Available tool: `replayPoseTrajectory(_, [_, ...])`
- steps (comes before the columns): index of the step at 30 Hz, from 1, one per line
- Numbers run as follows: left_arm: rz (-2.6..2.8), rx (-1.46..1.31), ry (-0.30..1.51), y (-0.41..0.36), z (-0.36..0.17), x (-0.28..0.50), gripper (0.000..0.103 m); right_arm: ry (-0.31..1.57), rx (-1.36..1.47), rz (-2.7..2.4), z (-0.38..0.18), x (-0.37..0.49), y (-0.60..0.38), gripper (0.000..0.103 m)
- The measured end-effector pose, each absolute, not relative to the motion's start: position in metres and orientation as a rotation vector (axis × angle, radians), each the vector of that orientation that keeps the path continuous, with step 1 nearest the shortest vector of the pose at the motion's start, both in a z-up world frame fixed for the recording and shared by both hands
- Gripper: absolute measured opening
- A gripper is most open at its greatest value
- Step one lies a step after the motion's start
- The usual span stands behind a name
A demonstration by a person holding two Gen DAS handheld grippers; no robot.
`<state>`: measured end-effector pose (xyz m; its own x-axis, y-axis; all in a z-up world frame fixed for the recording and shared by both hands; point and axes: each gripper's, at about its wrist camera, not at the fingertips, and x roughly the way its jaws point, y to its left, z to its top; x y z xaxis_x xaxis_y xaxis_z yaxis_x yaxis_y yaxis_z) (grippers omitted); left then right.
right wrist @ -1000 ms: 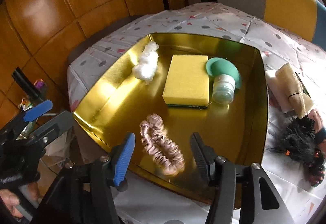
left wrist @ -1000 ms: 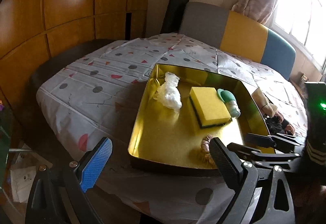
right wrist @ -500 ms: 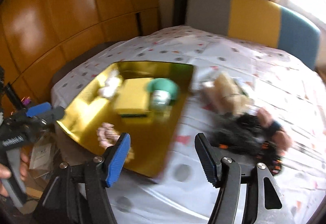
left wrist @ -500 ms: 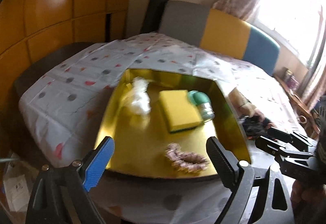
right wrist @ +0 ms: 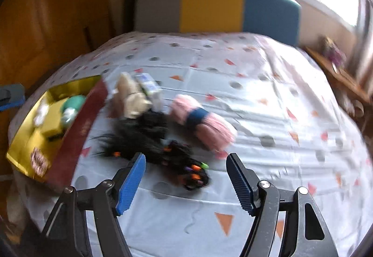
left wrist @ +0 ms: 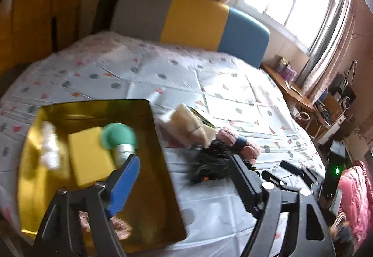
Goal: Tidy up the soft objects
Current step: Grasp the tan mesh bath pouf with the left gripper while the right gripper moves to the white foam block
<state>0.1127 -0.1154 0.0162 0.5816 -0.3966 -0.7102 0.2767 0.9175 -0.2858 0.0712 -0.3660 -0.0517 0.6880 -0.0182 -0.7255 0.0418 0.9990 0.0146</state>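
A gold tray (left wrist: pixel 160 147) (right wrist: pixel 21 159) on the table holds a yellow sponge (left wrist: pixel 88 159), a white wad (left wrist: pixel 49 147), a green-capped bottle (left wrist: pixel 120 142) and a pink scrunchie (right wrist: pixel 39 161). On the cloth to its right lie a beige roll (left wrist: pixel 188 126) (right wrist: pixel 129 98), a black furry thing (left wrist: pixel 209 161) (right wrist: pixel 139 140) and pink yarn with a blue band (right wrist: pixel 202 119). My left gripper (left wrist: pixel 184 182) is open and empty above the tray's right edge. My right gripper (right wrist: pixel 186 177) is open and empty just in front of the black furry thing.
The table has a white cloth (right wrist: pixel 268 98) with dots and triangles. A grey, yellow and blue bench back (right wrist: pixel 216 7) stands behind. Wooden wall panels (right wrist: pixel 46 19) are at the left. A cluttered shelf (left wrist: pixel 326 105) is at the far right. The right gripper's fingers (left wrist: pixel 291 168) show in the left wrist view.
Both views have swung to the right, away from the tray and toward the loose things on the cloth. The scrunchie lies in the tray. Both grippers have stayed open.
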Motion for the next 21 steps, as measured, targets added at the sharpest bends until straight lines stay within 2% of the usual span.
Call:
replayPoseTrajectory(7, [-0.397,-0.146,0.994,-0.167,-0.015,0.16,0.066,0.796,0.16,-0.086,-0.046,0.073,-0.397,0.075])
replayPoseTrajectory(21, [-0.241,-0.101,1.09,-0.213,-0.066,0.241,0.066,0.753,0.222,-0.058,-0.037,0.068,-0.401,0.083])
